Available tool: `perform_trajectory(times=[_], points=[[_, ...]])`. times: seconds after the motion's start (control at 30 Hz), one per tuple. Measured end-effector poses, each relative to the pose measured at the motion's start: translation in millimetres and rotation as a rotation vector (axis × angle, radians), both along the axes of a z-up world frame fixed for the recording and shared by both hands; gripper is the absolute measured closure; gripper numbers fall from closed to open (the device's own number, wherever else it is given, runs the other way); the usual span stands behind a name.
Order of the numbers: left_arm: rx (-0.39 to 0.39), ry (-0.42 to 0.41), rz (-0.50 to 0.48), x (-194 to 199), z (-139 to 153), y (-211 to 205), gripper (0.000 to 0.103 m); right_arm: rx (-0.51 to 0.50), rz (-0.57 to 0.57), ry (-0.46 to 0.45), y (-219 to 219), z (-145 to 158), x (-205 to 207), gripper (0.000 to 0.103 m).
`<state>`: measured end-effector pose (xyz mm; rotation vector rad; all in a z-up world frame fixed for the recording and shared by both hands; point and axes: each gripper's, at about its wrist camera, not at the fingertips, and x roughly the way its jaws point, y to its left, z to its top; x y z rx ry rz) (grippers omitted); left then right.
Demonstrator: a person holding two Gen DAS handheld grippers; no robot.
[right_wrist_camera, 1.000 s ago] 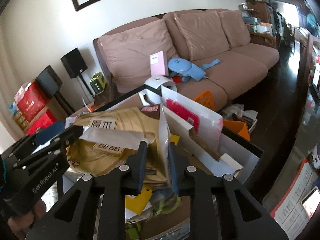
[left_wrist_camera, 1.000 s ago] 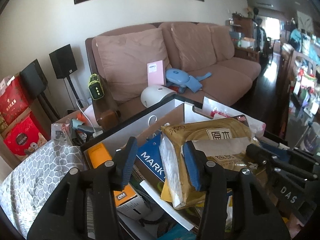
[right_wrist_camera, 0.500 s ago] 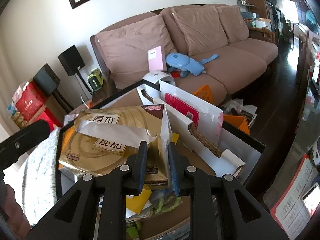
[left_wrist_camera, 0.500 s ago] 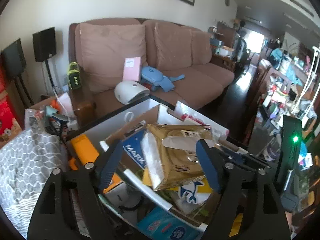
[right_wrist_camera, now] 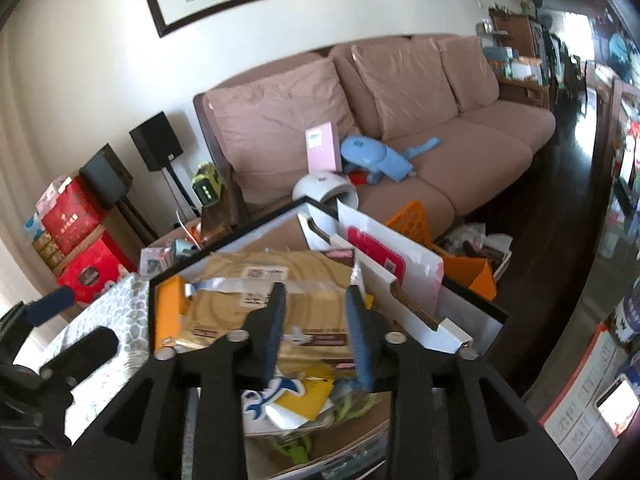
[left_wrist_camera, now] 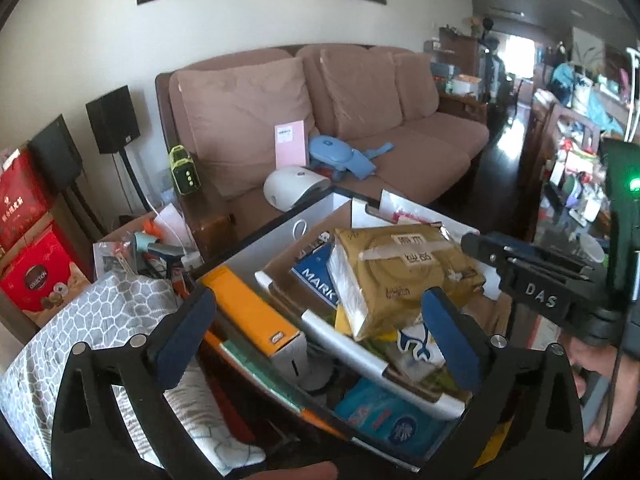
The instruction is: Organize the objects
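- "DAS" in white on the black right gripper (left_wrist_camera: 536,294), at about 3 o'clock.
- "MARK" in white on the blue book (left_wrist_camera: 316,276), near the middle.

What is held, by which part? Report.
Nothing. Left gripper and right gripper jaws are opening; the gold tissue pack lies loose between them.
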<state>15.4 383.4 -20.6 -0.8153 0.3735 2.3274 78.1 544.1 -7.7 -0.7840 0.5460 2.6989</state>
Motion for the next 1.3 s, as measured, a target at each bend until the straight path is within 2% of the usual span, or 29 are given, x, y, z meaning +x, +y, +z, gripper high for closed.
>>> perform_trajectory(times=[0.07, 0.13, 0.27, 0.37, 0.7, 1.3], points=[[0.006, -0.005, 0.02, 0.1, 2.7, -8.8, 0.0, 0.01, -0.016, -0.006, -7.7, 3.7, 2.4, 0.058], [0.023, -0.012, 0.033, -1.0, 5.5, -18.4, 0.0, 0.001, -0.032, -0.012, -11.8, 5.4, 4.9, 0.047], [0.039, -0.03, 0.043, -1.2, 7.4, -37.5, 0.0, -0.084, -0.014, -0.014, -22.6, 7.8, 19.7, 0.029], [0.02, -0.006, 0.036, 8.0, 6.5, -46.7, 0.0, -0.056, -0.024, -0.015, -36.9, 16.6, 31.8, 0.02], [0.016, 0.029, 0.035, 30.1, 8.9, -63.7, 0.0, 0.0, -0.042, -0.033, -73.0, 28.6, 55.7, 0.017], [0.038, 0.021, 0.07, 28.4, 7.1, -85.1, 0.0, 0.004, -0.047, -0.062, -88.5, 23.8, 55.4, 0.017]])
